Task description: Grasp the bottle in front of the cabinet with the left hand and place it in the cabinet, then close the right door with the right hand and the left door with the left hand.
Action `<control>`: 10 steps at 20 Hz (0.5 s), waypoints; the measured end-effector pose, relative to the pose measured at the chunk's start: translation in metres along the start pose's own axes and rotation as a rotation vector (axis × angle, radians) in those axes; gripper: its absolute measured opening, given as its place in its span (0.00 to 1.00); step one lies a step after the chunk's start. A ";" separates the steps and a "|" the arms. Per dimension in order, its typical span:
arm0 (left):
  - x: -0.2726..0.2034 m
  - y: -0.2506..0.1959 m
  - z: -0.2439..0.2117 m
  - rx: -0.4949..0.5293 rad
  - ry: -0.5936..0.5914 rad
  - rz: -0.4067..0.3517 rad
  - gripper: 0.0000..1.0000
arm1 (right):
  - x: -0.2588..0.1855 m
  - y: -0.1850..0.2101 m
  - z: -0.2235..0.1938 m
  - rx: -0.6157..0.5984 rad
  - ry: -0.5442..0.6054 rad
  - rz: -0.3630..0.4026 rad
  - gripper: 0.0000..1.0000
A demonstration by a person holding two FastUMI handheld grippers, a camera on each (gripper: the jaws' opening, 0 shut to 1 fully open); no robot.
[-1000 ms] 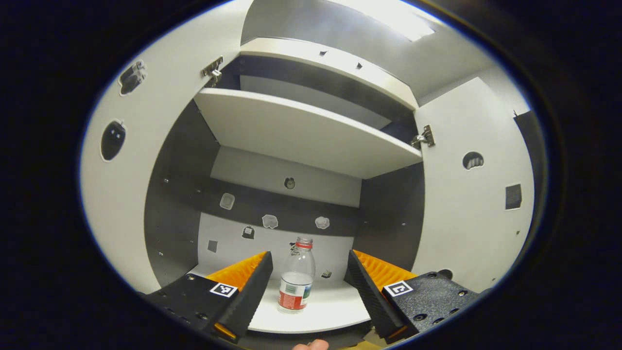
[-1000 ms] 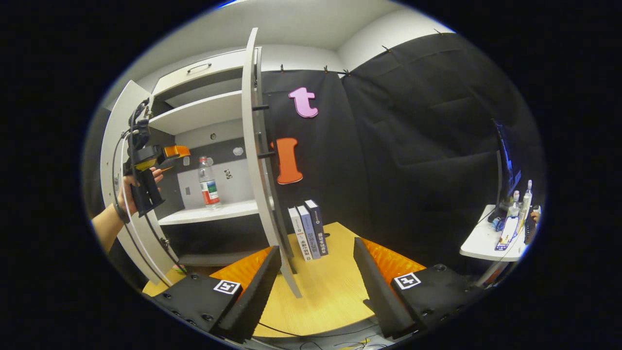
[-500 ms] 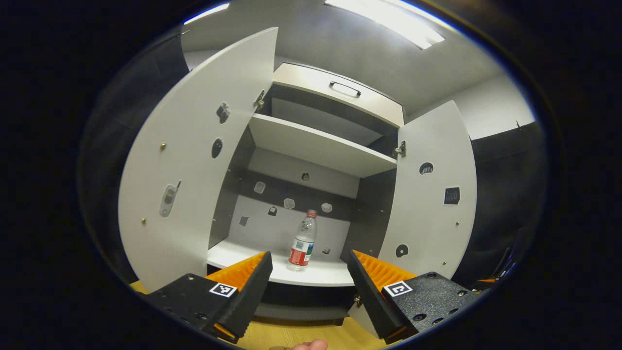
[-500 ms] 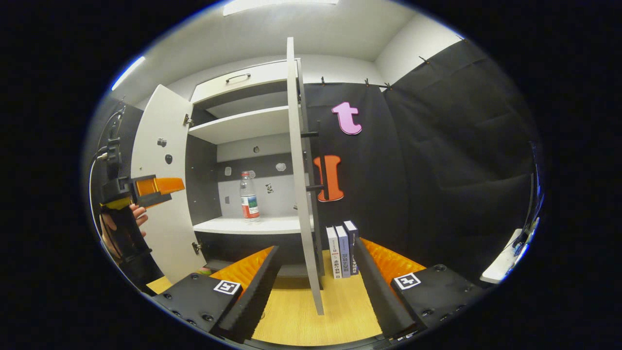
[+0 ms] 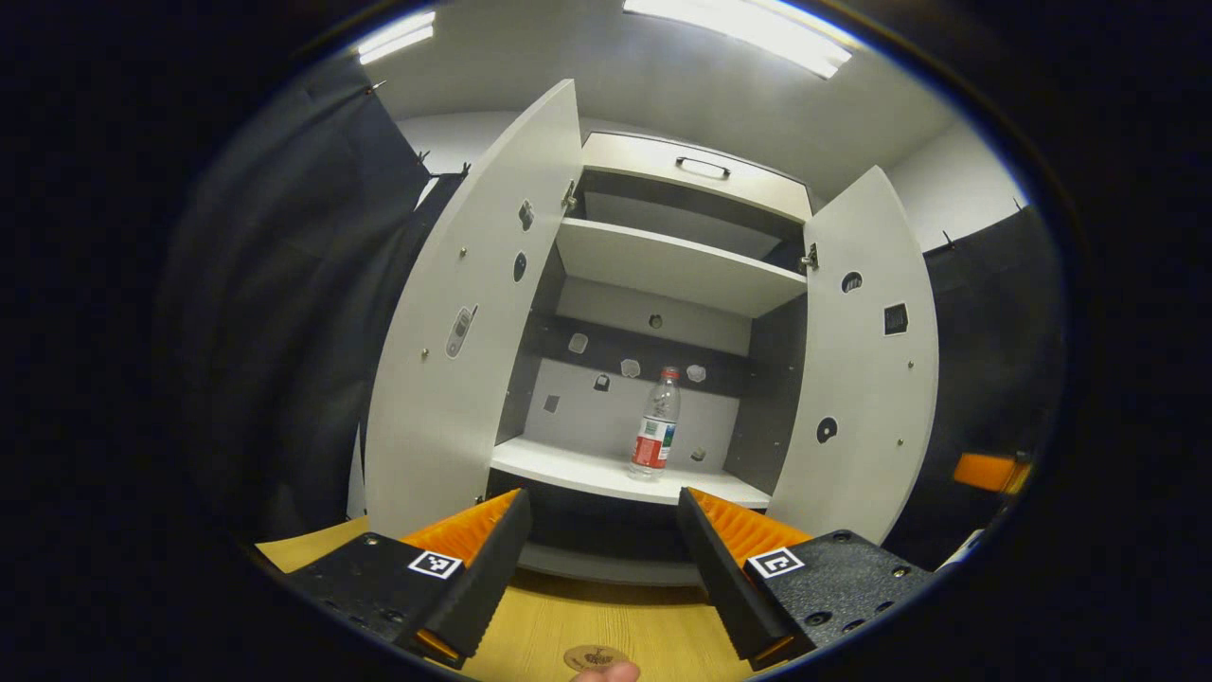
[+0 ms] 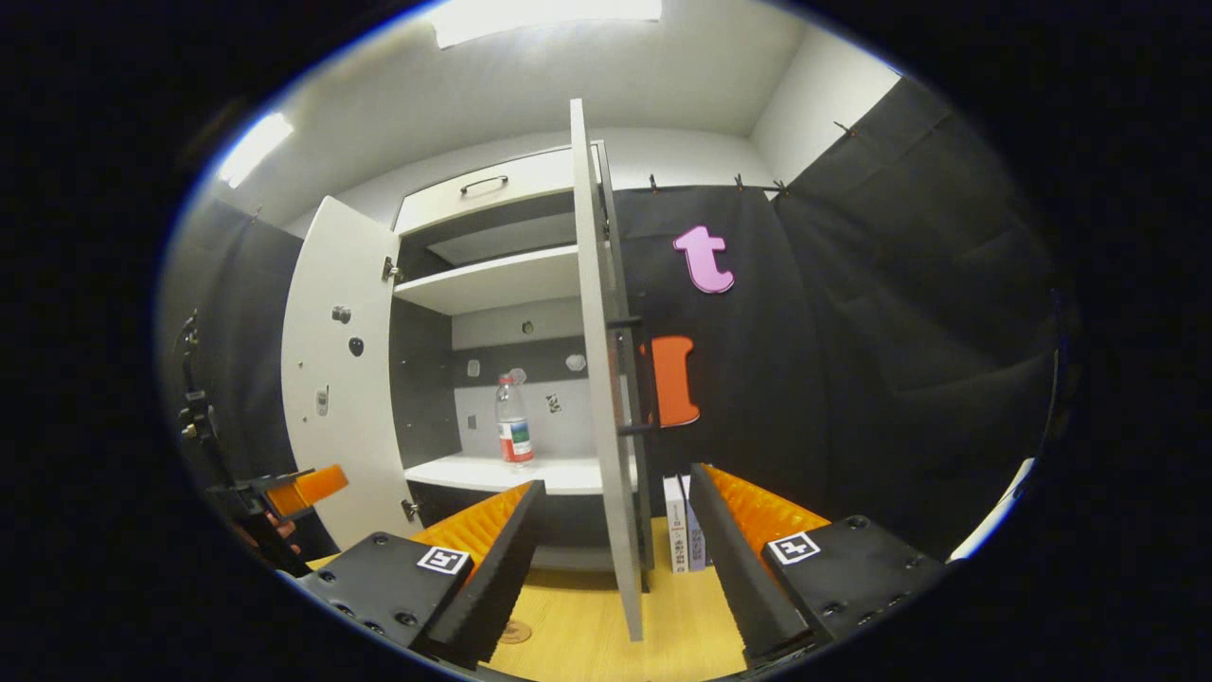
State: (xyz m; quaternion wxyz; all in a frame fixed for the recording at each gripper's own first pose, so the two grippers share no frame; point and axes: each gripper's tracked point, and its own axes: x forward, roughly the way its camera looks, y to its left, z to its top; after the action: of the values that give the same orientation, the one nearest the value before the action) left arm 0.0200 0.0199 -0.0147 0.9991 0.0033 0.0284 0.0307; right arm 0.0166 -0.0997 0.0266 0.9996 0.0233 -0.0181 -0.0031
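Bottle (image 5: 655, 423) upright on white cabinet shelf (image 5: 568, 466) — wooden floor (image 6: 587, 630) below, both claws released, empty.

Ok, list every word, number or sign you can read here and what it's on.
No text is legible.
bottle label: too small and blurred.
books, spines: print too small.
stickers on the right door: small shapes, no readable words.

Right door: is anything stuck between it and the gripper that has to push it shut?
Nothing visible. The right door stands open, edge-on just ahead of the open right gripper. The books stand behind it, against the wall.
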 end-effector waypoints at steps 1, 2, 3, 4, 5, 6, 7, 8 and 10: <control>-0.002 0.002 -0.002 0.000 0.001 0.001 0.94 | 0.008 -0.010 0.011 -0.026 -0.011 -0.020 0.98; -0.003 0.001 -0.001 -0.006 -0.001 0.001 0.94 | 0.013 -0.020 0.022 -0.051 -0.020 -0.035 0.98; -0.005 0.001 0.000 -0.012 -0.004 0.000 0.94 | 0.022 -0.027 0.032 -0.073 -0.026 -0.048 0.98; -0.006 0.001 0.001 -0.014 -0.007 0.000 0.94 | 0.033 -0.035 0.040 -0.092 -0.031 -0.065 0.98; -0.005 0.003 0.002 -0.012 -0.012 0.001 0.94 | 0.041 -0.040 0.045 -0.100 -0.034 -0.075 0.98; -0.005 0.004 0.003 -0.009 -0.016 0.002 0.95 | 0.049 -0.045 0.051 -0.103 -0.039 -0.085 0.98; -0.006 0.004 0.003 -0.007 -0.018 0.002 0.95 | 0.057 -0.050 0.056 -0.102 -0.046 -0.097 0.98; -0.006 0.004 0.001 -0.006 -0.014 0.002 0.95 | 0.065 -0.057 0.059 -0.099 -0.048 -0.111 0.98; -0.005 0.007 -0.001 -0.006 -0.006 0.008 0.95 | 0.079 -0.065 0.064 -0.094 -0.053 -0.131 0.98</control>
State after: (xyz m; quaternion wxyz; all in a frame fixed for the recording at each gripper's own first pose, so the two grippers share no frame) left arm 0.0148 0.0264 -0.0157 0.9991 0.0005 0.0252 0.0350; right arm 0.0926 -0.1677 0.0899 0.9964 -0.0228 -0.0428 -0.0700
